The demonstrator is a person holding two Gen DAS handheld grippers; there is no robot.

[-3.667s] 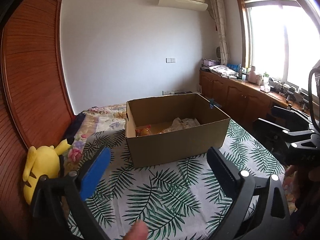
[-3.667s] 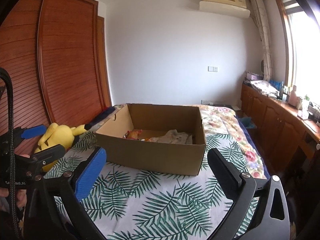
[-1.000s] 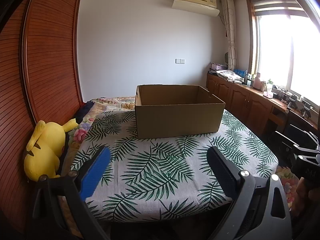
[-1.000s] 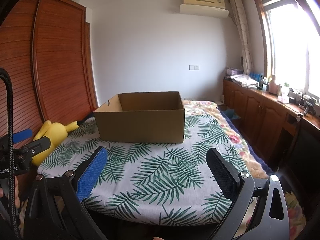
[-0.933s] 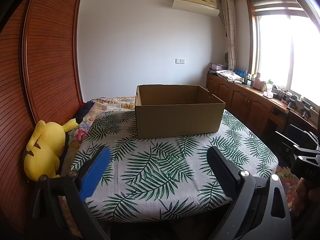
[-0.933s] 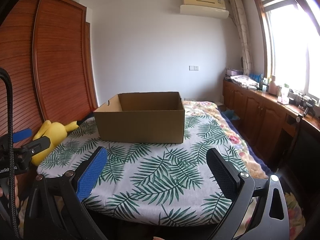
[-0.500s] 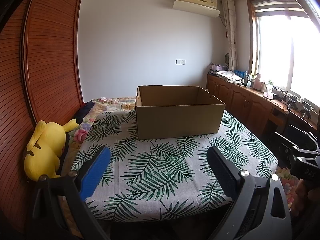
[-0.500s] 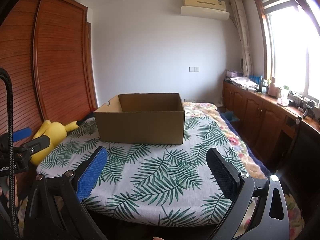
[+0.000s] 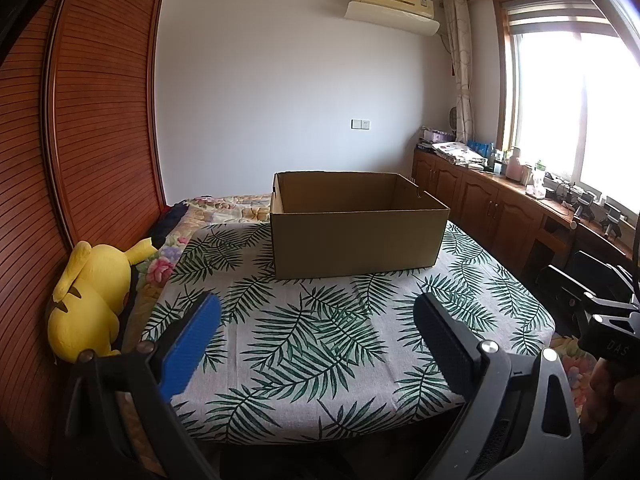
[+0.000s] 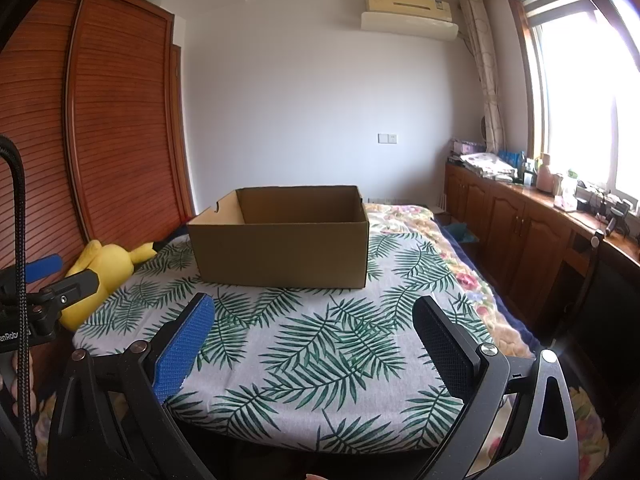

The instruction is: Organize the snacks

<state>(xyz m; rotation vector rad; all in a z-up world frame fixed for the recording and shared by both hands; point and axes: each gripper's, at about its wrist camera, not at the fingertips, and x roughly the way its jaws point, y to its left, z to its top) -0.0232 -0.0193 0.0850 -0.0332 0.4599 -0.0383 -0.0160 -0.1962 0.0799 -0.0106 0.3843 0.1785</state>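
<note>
1. Brown open-topped cardboard box (image 9: 358, 229) sits toward the far end of the leaf-print cloth surface (image 9: 320, 340), well apart from both grippers; its contents are hidden from here.
2. Your left gripper (image 9: 316, 344) and right gripper (image 10: 314, 344) hold their fingers wide apart, both empty.
3. Risk, as I judge it: no snacks are visible, so reaching in blind could snag the box wall.
4. Legible writing: "DAS" on the right unit's housing.
</note>
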